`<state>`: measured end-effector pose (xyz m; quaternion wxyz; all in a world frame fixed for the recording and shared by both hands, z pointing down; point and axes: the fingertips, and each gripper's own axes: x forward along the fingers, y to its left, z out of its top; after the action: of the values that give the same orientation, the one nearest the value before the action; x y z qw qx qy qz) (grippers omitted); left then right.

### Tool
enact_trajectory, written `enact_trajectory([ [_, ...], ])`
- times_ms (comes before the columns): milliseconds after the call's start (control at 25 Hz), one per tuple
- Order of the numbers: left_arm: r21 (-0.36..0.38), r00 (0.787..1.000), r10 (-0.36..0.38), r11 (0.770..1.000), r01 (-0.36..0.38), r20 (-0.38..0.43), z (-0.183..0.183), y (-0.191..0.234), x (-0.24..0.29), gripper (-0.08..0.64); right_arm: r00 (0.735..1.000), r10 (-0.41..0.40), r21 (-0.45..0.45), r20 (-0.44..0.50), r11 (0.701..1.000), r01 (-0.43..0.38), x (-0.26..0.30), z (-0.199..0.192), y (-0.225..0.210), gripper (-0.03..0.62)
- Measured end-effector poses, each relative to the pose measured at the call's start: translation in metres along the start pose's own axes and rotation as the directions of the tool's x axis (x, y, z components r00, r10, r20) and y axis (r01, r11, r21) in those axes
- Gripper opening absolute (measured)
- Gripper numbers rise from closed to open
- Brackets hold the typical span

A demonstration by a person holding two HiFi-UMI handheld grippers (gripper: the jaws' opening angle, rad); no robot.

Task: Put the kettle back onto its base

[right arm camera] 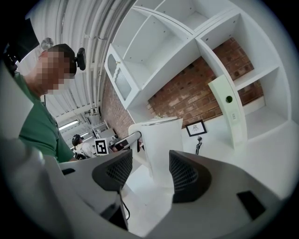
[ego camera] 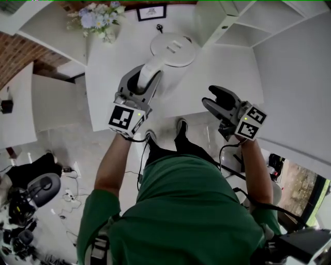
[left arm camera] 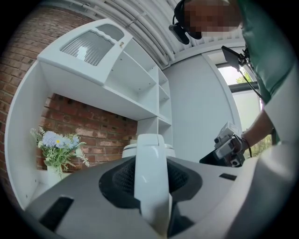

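The white kettle (ego camera: 173, 49) is upright at the back of the white counter (ego camera: 217, 67), seen from above. My left gripper (ego camera: 140, 77) is shut on its handle (ego camera: 150, 70), which fills the gap between the pads in the left gripper view (left arm camera: 150, 177). The kettle (right arm camera: 163, 144) stands ahead in the right gripper view, its bottom close to the counter; I cannot tell whether it touches. No base shows under it. My right gripper (ego camera: 217, 101) hovers open and empty to the kettle's right, jaws (right arm camera: 148, 175) apart and aimed at its body.
A vase of flowers (ego camera: 98, 18) and a small framed picture (ego camera: 151, 12) stand at the counter's back. A black cord end (ego camera: 159, 27) lies near the picture. White shelving (ego camera: 243, 20) rises at the right. The counter's front edge (ego camera: 103, 127) is just before my hands.
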<state>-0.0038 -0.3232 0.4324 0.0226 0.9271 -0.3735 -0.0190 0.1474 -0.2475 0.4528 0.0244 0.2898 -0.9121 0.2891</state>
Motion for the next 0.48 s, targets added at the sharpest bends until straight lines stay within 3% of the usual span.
enact_trajectory([
  [480, -0.021, 0.999, 0.038, 0.999, -0.037, 0.012, -0.033, 0.001, -0.009, 0.135, 1.0, -0.024, 0.012, -0.016, 1.0, 0.024, -0.001, -0.01, 0.005, 0.255],
])
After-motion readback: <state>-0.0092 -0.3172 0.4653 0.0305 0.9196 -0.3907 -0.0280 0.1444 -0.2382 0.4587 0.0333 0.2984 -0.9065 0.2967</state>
